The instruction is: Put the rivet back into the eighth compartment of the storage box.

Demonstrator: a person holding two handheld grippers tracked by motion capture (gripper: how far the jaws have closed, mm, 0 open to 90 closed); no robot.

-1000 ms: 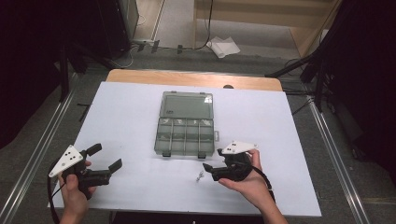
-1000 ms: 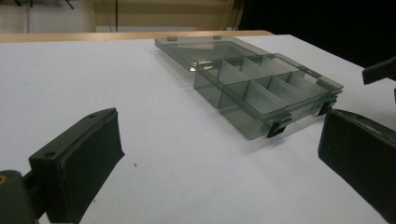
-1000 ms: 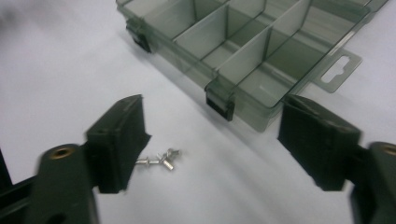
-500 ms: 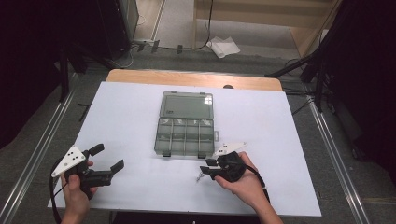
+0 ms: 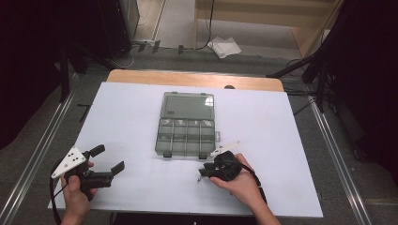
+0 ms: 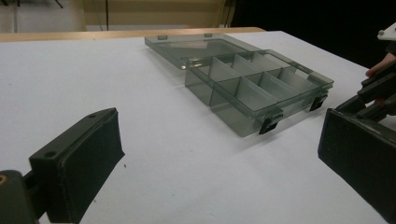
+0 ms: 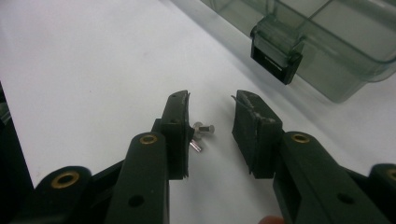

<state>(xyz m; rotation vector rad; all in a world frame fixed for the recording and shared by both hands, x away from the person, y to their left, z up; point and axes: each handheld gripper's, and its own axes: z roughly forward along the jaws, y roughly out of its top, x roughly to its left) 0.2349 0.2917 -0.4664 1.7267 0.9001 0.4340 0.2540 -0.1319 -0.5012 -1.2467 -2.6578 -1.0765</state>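
- Small metal screw [image 7: 201, 132] lying on the white worktop [image 7: 93, 60], lower centre of the right gripper view, between the parted jaws and close against the left one; contact not certain.
- Seen in the high view as a tiny speck [image 5: 199, 177] just left of the right tool's tips, lower centre of the frame.
- Right tool [image 7: 211, 116] open, jaws spread with a clear gap, nothing clamped; held low over the worktop in a hand [image 5: 237, 180] at the lower centre-right of the high view.
- Clear compartment box [image 5: 186, 129] in mid-frame of the high view, lid folded back flat toward the top of the frame, dividers visible, black latch [image 7: 275, 50] on its near wall at the upper right of the right gripper view.
- Left tool [image 5: 107, 159] wide open and empty, lower left of the high view, well apart from box and screw.
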